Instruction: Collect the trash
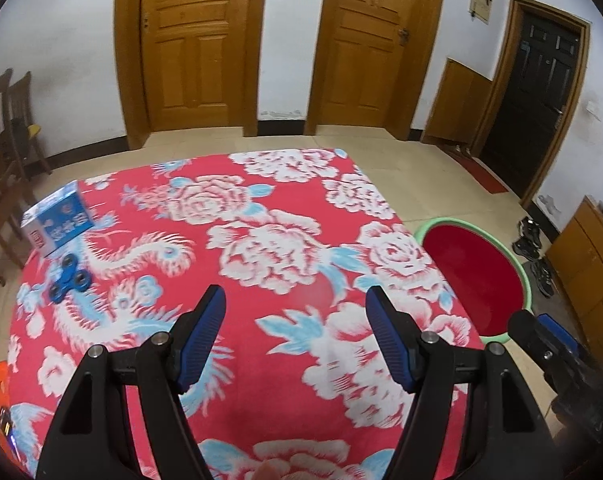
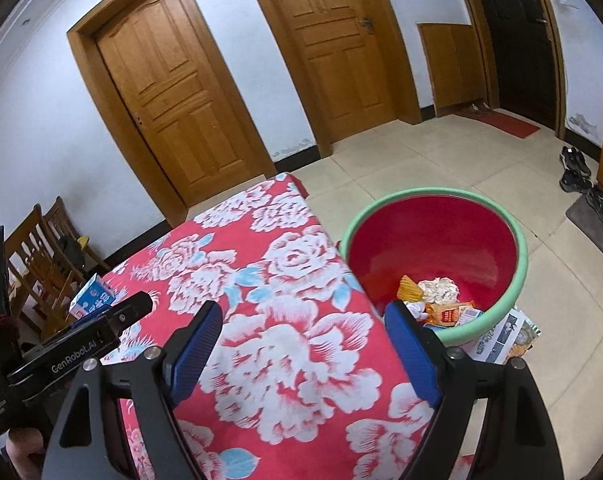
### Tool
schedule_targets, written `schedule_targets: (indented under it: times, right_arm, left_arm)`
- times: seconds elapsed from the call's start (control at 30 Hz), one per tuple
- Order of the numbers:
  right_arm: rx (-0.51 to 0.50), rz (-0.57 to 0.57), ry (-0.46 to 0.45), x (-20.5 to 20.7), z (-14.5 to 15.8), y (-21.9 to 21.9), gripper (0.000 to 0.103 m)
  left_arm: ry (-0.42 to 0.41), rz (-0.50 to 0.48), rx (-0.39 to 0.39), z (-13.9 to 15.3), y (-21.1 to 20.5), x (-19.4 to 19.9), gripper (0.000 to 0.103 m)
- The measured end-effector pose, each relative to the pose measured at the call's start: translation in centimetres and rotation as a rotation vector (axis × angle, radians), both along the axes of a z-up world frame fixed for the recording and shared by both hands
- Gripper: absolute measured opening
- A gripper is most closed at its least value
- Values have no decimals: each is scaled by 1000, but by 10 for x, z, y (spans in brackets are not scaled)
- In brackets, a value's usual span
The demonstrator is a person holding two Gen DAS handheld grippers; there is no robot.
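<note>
Floral tablecloth (image 1: 261,240) bears blue carton (image 1: 57,220) and spinner (image 1: 69,278).

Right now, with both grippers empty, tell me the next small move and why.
Probably swing the left gripper toward the blue-and-white carton at the far left corner of the red floral tablecloth. Both it and the right gripper are open and hold nothing, the red basin with the green rim already holds wrappers, and the carton looks like the remaining trash. The blue fidget spinner beside it may not be.
</note>
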State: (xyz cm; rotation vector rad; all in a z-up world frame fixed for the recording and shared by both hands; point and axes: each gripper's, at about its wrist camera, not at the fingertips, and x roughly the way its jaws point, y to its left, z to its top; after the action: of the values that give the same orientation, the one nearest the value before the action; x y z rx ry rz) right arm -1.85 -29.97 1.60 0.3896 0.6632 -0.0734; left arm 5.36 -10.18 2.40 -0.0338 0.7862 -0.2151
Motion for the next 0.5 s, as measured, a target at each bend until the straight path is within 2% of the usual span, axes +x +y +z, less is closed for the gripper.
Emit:
schedule_targets:
  times: [0.5]
  right_arm:
    - [-24, 55, -17, -7, 7, 27, 85]
  left_arm:
    - [-17, 91, 8, 6, 32, -18, 72]
